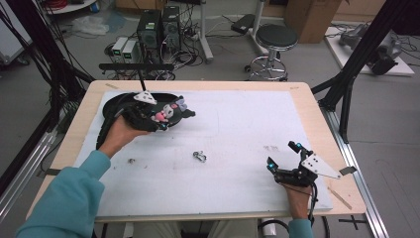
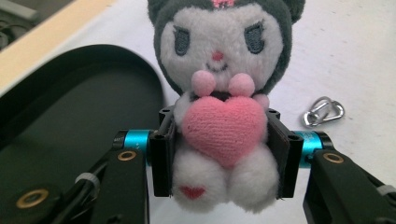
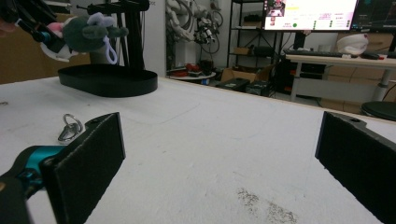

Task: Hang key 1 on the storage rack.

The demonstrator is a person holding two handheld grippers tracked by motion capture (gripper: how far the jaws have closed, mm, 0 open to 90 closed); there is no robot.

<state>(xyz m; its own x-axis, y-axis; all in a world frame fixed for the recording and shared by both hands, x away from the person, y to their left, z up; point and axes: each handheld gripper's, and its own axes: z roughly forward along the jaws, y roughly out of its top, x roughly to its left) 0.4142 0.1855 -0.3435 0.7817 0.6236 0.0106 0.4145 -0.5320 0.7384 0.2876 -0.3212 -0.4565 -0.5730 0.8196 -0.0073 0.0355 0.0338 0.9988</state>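
The jaws of the left gripper point(image 2: 219, 158) pinch the soft toy point(image 2: 219, 93) at its middle, one jaw on each side of its pink heart. The toy hangs in the air, off the surface point(image 1: 237, 134). Just below and beside these jaws sits the black tray point(image 2: 70, 107). A small metal clip point(image 2: 323, 112) lies on the surface a bit past the jaws, on the other side from the tray.

The jaws of the right gripper point(image 3: 219, 168) are spread wide with nothing between them. They rest low on the surface, well apart from the toy.

It looks like the toy is being carried to the tray. Next, the left jaws should go over the tray, come down, and let go gently.
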